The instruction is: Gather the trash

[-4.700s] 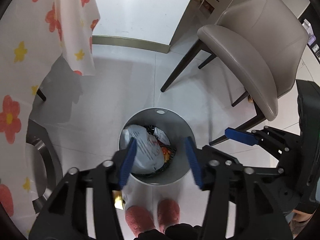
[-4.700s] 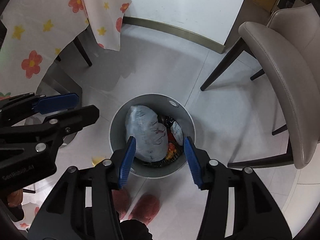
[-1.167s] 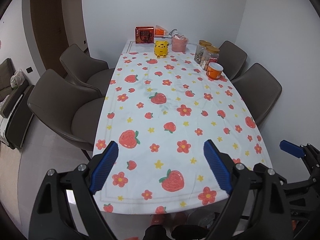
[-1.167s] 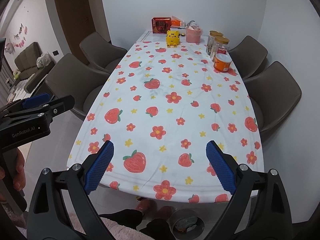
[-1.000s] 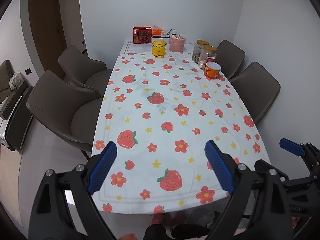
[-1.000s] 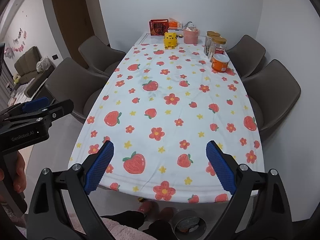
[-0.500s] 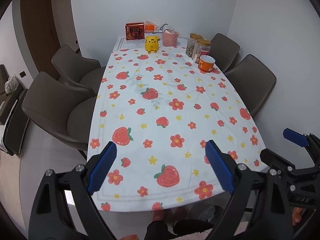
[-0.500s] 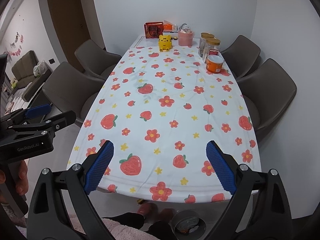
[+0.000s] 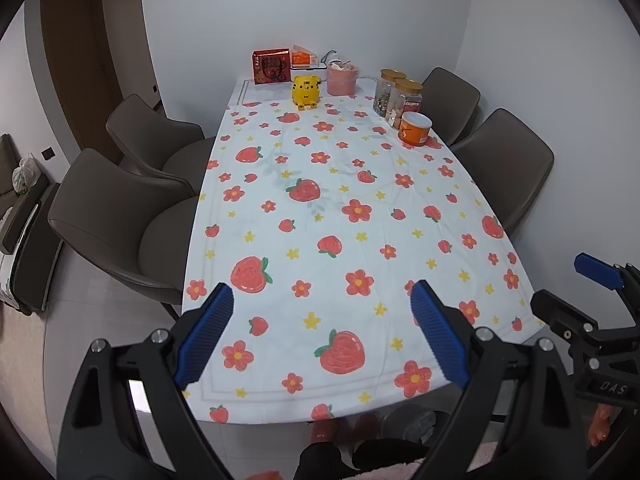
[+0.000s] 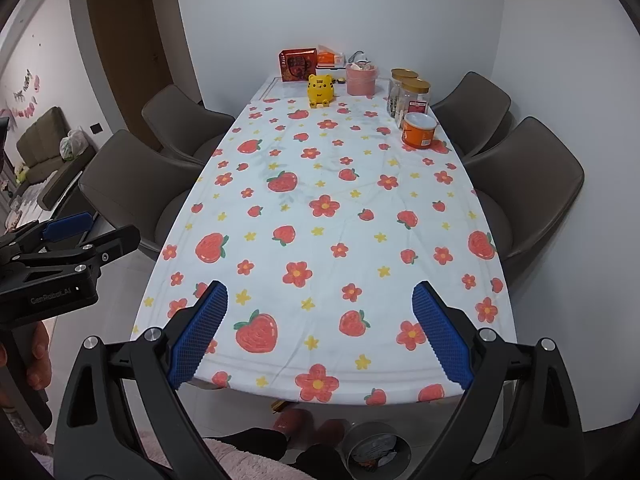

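Both grippers hang in the air at the near edge of the table [image 9: 360, 216]. The left gripper [image 9: 320, 340] has its two blue fingers spread wide, with nothing between them. The right gripper [image 10: 318, 334] is spread wide too, and it holds nothing.

The trash bin [image 10: 378, 454] stands on the floor, under the near edge of the table, close to the person's pink slippers [image 10: 294, 420]. There is trash inside it, with a pale bag on top.

I cannot see any loose trash on the flowered cloth. The near half and the middle are bare. The only things stand far off: a red box [image 9: 271, 66], a yellow toy [image 9: 306, 91] and a pink cup [image 9: 343, 78] along the far edge, and two jars [image 9: 398, 98] and an orange tub [image 9: 416, 129] near the far right corner. These look like things to keep, not trash.

So I think the step now is a careful look. To do it well, hold the grippers steady and look slowly over the whole table, from near edge to far edge. Check the chairs and the floor too. Keep the fingers wide, ready to pinch. Take only real trash. If nothing is left, the job may be done.
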A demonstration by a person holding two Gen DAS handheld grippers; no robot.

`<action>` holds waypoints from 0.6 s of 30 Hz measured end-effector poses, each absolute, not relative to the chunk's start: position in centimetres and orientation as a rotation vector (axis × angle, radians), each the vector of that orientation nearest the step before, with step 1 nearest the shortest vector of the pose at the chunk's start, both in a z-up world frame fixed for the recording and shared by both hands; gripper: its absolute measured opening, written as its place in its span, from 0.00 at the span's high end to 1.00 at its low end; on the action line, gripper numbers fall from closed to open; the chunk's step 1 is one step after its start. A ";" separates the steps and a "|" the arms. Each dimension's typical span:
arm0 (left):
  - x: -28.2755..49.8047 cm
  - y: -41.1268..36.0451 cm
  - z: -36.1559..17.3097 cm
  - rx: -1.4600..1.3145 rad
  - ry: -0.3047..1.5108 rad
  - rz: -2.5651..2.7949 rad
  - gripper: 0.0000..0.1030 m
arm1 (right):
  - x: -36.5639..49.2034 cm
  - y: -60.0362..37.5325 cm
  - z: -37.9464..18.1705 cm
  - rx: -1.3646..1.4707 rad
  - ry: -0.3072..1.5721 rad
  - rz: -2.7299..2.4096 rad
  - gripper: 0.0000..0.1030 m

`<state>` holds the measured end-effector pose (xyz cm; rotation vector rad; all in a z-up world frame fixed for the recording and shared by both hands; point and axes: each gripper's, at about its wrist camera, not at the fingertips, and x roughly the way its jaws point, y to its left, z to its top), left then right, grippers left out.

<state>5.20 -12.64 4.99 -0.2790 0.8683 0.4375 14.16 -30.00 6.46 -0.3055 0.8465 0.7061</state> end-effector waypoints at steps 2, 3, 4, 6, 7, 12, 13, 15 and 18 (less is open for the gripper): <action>5.3 -12.7 5.0 -0.279 0.869 0.439 0.13 | 14.2 -30.0 6.5 -0.305 0.846 0.706 0.12; 5.3 -12.7 5.0 -0.278 0.869 0.439 0.13 | 14.2 -29.9 6.4 -0.305 0.846 0.705 0.12; 5.3 -12.7 5.0 -0.278 0.869 0.439 0.13 | 14.2 -29.9 6.4 -0.305 0.846 0.703 0.12; 5.3 -12.6 5.0 -0.279 0.868 0.450 0.13 | 14.2 -29.9 6.4 -0.304 0.846 0.703 0.12; 5.3 -12.5 5.0 -0.280 0.868 0.449 0.13 | 14.2 -29.9 6.5 -0.305 0.845 0.702 0.12; 5.4 -12.4 5.1 -0.277 0.868 0.446 0.13 | 14.1 -29.8 6.4 -0.303 0.845 0.702 0.12; 5.3 -12.3 5.1 -0.277 0.868 0.447 0.13 | 14.1 -29.8 6.4 -0.304 0.845 0.702 0.12; 5.3 -12.3 5.1 -0.277 0.867 0.442 0.13 | 14.1 -29.8 6.4 -0.304 0.845 0.701 0.12; 5.3 -12.3 5.1 -0.273 0.866 0.441 0.13 | 14.1 -29.7 6.4 -0.303 0.845 0.698 0.12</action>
